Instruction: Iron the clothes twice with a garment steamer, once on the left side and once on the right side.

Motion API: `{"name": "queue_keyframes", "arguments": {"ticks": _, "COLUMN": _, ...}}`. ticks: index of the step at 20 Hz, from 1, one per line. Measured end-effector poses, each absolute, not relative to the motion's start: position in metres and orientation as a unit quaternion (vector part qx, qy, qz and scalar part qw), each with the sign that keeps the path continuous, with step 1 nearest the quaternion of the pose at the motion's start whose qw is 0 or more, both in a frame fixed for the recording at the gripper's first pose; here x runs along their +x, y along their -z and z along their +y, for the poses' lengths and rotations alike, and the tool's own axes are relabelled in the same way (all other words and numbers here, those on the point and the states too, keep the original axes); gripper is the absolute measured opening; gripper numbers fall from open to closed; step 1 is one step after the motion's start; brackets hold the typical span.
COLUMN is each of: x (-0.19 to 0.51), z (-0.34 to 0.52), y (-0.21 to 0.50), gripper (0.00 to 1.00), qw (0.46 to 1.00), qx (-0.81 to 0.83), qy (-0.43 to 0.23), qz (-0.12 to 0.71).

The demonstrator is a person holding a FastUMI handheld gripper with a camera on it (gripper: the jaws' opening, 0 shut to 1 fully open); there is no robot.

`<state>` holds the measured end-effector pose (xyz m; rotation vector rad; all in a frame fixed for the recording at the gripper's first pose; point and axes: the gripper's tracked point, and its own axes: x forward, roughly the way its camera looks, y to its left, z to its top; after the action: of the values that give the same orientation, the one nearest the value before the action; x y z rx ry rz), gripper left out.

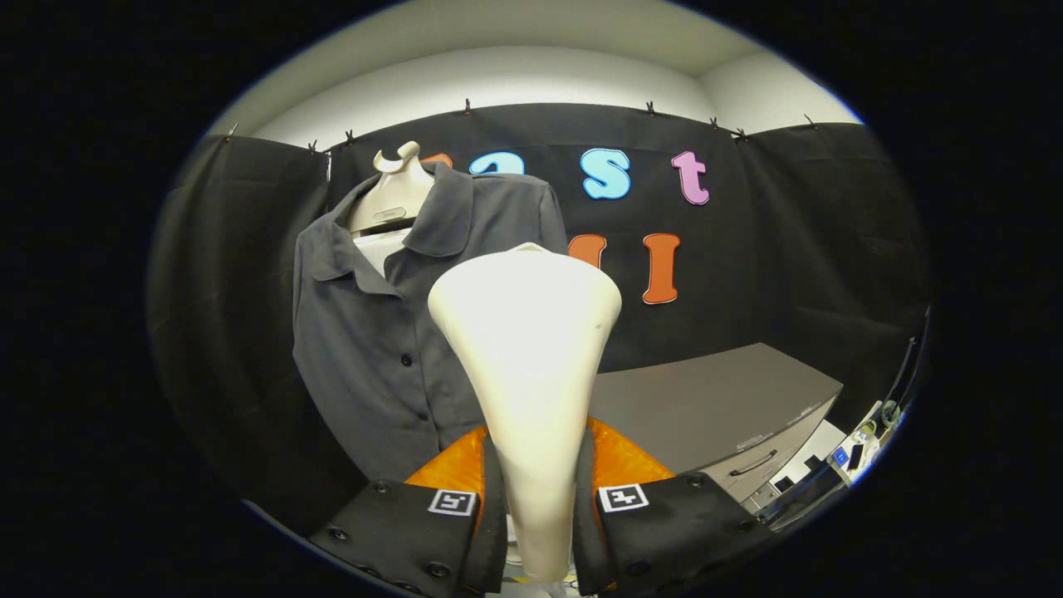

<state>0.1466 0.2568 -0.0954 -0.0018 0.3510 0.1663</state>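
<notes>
Holding the garment steamer by its narrow handle is how I keep the wide head free to face cloth: my gripper is clamped on it, one finger pressed to each side of the stem, so the flared top rises straight up ahead of me. I think that grip low on the handle makes sense, since the broad end is what has to travel over fabric and nothing of mine should sit between it and the garment

The shirt hangs buttoned on a pale mannequin form just beyond the steamer head and off to the left of it, collar open, front panel facing me, against the black cloth wall. It is hung upright so that each half of the front can be stroked separately. I cannot tell whether the head is touching the cloth or standing a little clear of it; it overlaps the shirt's right-hand edge as I look at it

A grey cabinet with a drawer handle sits to the right, well apart from the shirt

My pose is level and pointed forward, fingers roughly horizontal, the steamer upright between them, not tilted to either side. By my judgement I am lined up near the shirt's middle, so a pass down one half would call for shifting left first
</notes>
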Motion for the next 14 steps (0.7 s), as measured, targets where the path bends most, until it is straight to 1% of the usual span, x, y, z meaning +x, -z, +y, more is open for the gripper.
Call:
{"name": "queue_keyframes", "arguments": {"ticks": 9, "x": 0.203, "z": 0.3, "y": 0.109, "gripper": 0.4, "qw": 0.978, "qx": -0.019, "qy": -0.088, "qz": 0.187}}
{"name": "queue_keyframes", "arguments": {"ticks": 14, "x": 0.233, "z": 0.305, "y": 0.117, "gripper": 0.4, "qw": 0.977, "qx": -0.028, "qy": -0.083, "qz": 0.195}}
